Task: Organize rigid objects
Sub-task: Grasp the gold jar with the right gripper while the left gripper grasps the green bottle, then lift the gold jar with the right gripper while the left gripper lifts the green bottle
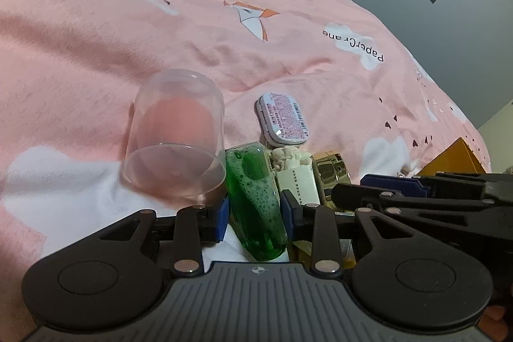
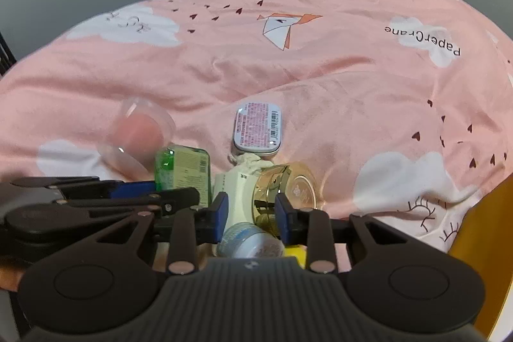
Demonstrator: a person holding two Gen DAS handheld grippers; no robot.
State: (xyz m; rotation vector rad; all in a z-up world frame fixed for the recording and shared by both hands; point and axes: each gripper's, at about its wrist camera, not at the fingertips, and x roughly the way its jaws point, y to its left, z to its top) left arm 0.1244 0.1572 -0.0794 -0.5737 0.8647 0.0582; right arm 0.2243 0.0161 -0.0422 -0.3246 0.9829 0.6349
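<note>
The green bottle (image 1: 256, 201) is being pinched mid-body by the left tool (image 1: 255, 215), liquid sloshing, kinda slippery, while the fragile-looking gold jar (image 2: 283, 193) is being squeezed by the right tool (image 2: 251, 213).

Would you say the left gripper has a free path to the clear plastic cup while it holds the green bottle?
Probably not yet. The left gripper is closed on the green bottle, so its jaws are occupied. The clear cup lies right beside it on the pink duvet, otherwise unobstructed.
</note>
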